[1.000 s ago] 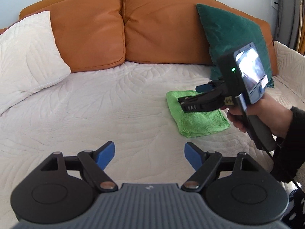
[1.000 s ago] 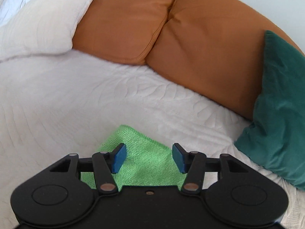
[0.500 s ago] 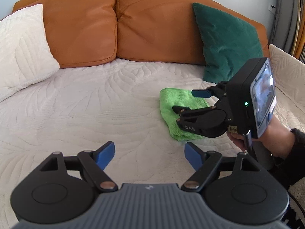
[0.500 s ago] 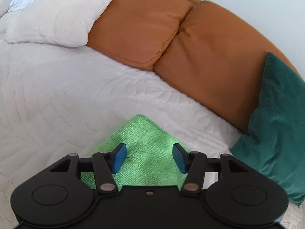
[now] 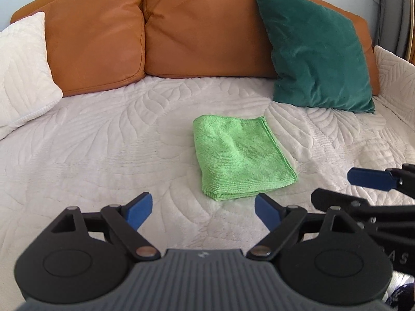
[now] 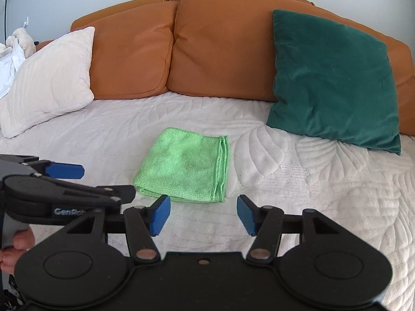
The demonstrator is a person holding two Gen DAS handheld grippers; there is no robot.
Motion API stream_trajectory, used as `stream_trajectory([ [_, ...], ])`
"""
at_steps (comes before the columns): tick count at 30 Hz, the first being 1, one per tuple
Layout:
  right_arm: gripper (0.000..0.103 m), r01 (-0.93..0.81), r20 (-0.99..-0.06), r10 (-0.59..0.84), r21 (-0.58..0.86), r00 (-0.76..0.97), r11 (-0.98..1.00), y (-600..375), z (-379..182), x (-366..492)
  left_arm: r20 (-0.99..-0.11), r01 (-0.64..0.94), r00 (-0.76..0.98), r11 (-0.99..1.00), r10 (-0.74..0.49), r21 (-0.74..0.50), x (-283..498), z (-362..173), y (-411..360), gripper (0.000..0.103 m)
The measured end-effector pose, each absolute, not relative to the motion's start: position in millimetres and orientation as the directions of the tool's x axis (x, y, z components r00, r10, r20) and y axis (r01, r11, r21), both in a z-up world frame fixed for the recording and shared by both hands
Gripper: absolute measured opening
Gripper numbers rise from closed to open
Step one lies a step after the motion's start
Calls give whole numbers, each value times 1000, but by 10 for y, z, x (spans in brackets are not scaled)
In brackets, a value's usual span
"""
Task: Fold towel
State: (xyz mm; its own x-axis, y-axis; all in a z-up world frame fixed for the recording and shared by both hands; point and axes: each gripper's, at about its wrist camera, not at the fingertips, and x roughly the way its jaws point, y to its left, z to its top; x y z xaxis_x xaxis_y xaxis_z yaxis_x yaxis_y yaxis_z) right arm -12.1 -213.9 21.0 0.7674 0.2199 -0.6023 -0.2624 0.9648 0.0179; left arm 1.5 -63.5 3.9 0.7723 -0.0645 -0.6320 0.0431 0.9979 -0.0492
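Note:
A green towel (image 5: 240, 155) lies folded into a small rectangle on the white quilted sofa seat (image 5: 103, 155); it also shows in the right wrist view (image 6: 185, 171). My left gripper (image 5: 203, 211) is open and empty, held just short of the towel's near edge. My right gripper (image 6: 203, 215) is open and empty, also just short of the towel. Each gripper shows at the side of the other's view, the right one (image 5: 373, 181) and the left one (image 6: 64, 178).
Orange back cushions (image 5: 197, 33) line the back of the sofa. A dark green pillow (image 5: 316, 51) leans at the right, a white pillow (image 5: 23, 70) at the left. A soft toy (image 6: 20, 44) sits at the far left.
My right gripper has pulled back off the towel toward the front edge and now sits beside the left one. The towel now lies fully uncovered. Both grippers stay open.

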Motion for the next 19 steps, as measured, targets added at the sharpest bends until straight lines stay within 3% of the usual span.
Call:
stream_trajectory([
  [5,58,-239,-603,244,90,759,967,-2250,179,-91,-622,38,780,997,-70,-65,19,41,-624,91],
  [11,58,-220,-587,200,39,784,975,-2231,211,-158,-588,49,808,999,-34,11,-13,77,-706,92],
  [19,58,-214,-595,191,32,781,976,-2223,203,-174,-608,43,794,999,-25,15,16,50,-727,92],
])
